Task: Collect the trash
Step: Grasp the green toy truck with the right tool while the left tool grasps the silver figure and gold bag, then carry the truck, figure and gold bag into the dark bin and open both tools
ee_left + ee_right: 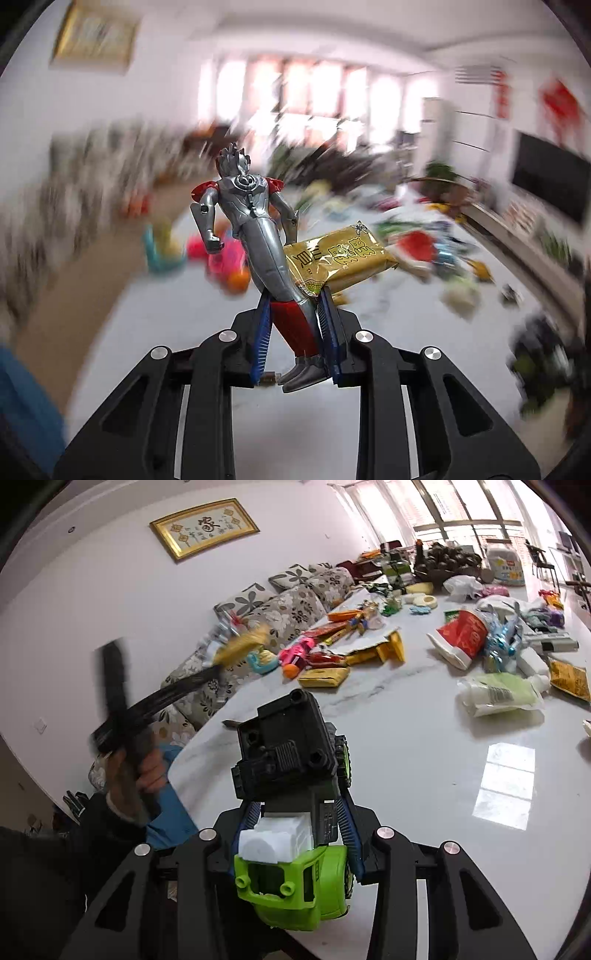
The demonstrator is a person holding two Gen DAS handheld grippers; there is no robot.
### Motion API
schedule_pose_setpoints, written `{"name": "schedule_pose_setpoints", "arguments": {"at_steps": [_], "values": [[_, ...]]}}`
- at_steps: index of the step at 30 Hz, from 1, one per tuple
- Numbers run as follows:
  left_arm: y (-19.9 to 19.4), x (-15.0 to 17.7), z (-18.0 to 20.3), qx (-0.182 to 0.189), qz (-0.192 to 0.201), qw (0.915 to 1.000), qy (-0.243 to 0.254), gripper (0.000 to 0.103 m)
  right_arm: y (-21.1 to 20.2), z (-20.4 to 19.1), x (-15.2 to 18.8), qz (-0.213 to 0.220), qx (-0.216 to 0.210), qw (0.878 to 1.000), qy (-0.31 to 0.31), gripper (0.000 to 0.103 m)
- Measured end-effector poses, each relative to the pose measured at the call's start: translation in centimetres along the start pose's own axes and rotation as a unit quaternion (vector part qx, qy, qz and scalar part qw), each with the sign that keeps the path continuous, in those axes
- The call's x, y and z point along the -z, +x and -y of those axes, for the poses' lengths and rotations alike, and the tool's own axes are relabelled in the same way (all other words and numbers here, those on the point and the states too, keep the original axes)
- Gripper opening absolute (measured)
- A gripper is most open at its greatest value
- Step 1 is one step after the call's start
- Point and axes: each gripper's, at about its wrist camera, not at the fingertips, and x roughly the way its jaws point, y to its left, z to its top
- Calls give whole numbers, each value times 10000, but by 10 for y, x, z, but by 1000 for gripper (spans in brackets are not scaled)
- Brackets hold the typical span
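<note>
Left tool (295,325) is clamped on the red lower legs of a silver toy figure (255,225); a yellow snack wrapper (343,258) is pinched with it against the pad at 3 o'clock. Figure stands up out of the pads, head toward 12 o'clock. Background is motion-blurred. Both are held above the white worktop (184,325).

Right tool (299,823) is clamped on a green and black toy truck (291,805), cab end nearest the camera, black rear pointing to 12 o'clock, over the worktop edge. In the right view, a person's hand (144,768) with the blurred left tool is seen at 9 o'clock. Litter is spread at 12 to 3 o'clock: a red cup (461,635), a pale green pouch (498,694), a flat yellow packet (323,676). A floral sofa (273,609) sits behind the worktop.
</note>
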Motion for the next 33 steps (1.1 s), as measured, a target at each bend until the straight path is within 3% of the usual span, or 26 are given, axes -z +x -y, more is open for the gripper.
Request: {"name": "schedule_pose_setpoints", "arguments": {"at_steps": [3,6,10,13,17,21,26,29,33], "values": [[-36,14,15,-4,136,9987,489,24,1,-10,1,72,-130,9999,63,42],[-55,33,15,293,-69,9990,332,24,-3,-25,9,170,-128,9998,58,42],[-101,74,27,613,-98,9969,491,24,-20,-45,32,180,-66,9998,3,42],[-134,111,37,756,-246,9934,826,24,-35,-62,70,-15,-32,10000,0,42],[-151,158,45,924,-874,9849,1171,24,-30,-73,126,-557,212,9982,-24,42],[-131,206,41,1137,-1650,9732,1127,24,-1,-61,172,-1024,386,9935,326,42],[-80,249,45,1065,-2565,9553,1010,22,40,-47,203,-1374,833,9862,408,42],[-51,273,53,880,-3131,9391,1111,22,67,-42,217,-1728,1151,9778,287,42],[-28,301,68,1046,-3624,9198,1084,21,97,-38,234,-2049,1205,9710,276,42]]}}
